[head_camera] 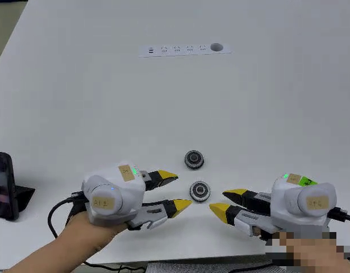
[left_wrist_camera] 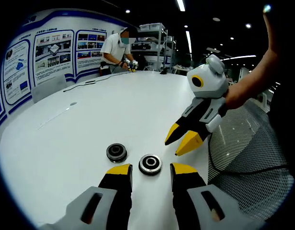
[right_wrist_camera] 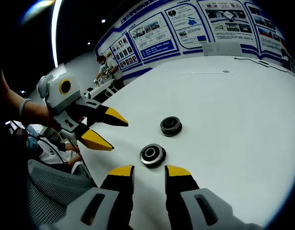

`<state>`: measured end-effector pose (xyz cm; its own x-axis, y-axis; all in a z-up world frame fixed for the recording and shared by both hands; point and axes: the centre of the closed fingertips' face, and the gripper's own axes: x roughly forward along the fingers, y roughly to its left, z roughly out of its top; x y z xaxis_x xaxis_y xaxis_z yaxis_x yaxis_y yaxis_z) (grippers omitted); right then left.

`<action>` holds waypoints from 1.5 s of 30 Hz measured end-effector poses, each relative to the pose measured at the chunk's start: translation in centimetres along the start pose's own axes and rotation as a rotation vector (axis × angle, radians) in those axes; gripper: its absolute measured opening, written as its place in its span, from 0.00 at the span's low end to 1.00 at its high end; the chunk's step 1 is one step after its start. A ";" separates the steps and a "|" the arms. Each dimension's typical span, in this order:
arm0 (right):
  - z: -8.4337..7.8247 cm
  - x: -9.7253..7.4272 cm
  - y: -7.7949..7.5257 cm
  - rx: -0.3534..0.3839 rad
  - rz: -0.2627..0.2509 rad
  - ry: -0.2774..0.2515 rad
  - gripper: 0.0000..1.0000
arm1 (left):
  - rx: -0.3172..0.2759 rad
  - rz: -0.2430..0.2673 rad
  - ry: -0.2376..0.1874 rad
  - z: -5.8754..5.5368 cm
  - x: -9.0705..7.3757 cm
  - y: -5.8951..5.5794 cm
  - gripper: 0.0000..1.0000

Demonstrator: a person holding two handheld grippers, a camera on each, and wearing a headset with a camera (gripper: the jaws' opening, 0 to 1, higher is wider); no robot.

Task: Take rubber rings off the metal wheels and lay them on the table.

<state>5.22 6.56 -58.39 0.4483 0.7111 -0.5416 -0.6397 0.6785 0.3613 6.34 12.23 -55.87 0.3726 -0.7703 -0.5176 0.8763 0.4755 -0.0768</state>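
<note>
While the nearer wheel point(head_camera: 200, 191) and the farther wheel point(head_camera: 194, 159) lie flat and apart on the white table point(head_camera: 163, 102), we hold the left hand-held gripper point(head_camera: 176, 190) and right hand-held gripper point(head_camera: 224, 201) open and empty, yellow tips flanking the nearer wheel without touching it.

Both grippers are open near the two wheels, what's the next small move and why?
Probably ease the left gripper forward and close it on the nearer wheel to steady it: that wheel lies flat ahead of its open jaws, and the right gripper, also open, faces it from the other side.
</note>
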 end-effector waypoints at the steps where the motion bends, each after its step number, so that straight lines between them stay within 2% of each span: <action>1: 0.0 0.0 -0.1 0.005 -0.002 -0.001 0.27 | 0.004 -0.003 0.005 -0.1 0.2 0.0 0.33; 11: 0.3 0.4 -0.8 0.086 -0.004 -0.023 0.23 | 0.036 -0.017 0.043 -0.1 1.5 0.0 0.24; 17: 0.4 0.6 -1.0 0.138 0.000 -0.033 0.21 | 0.081 -0.033 0.071 -0.1 2.3 0.0 0.19; 23: 0.2 0.8 -1.1 0.195 0.001 -0.039 0.20 | 0.108 -0.042 0.096 -0.2 3.1 0.2 0.18; 28: 0.2 1.0 -1.3 0.235 -0.001 -0.053 0.20 | 0.161 -0.059 0.132 -0.5 3.7 0.3 0.16; 36: 0.2 1.2 -1.6 0.293 0.000 -0.067 0.18 | 0.219 -0.087 0.174 -0.7 4.5 -0.2 0.13; 41: 0.3 1.3 -1.7 0.330 0.002 -0.079 0.18 | 0.271 -0.101 0.223 -1.4 5.0 -0.1 0.14; 45: 0.3 1.3 -1.9 0.344 0.000 -0.085 0.18 | 0.289 -0.112 0.235 -1.4 5.2 -0.1 0.14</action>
<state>7.20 6.24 -59.60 0.5078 0.7143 -0.4816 -0.3981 0.6904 0.6041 7.79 8.82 -59.79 0.2190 -0.6762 -0.7034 0.9700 0.2286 0.0823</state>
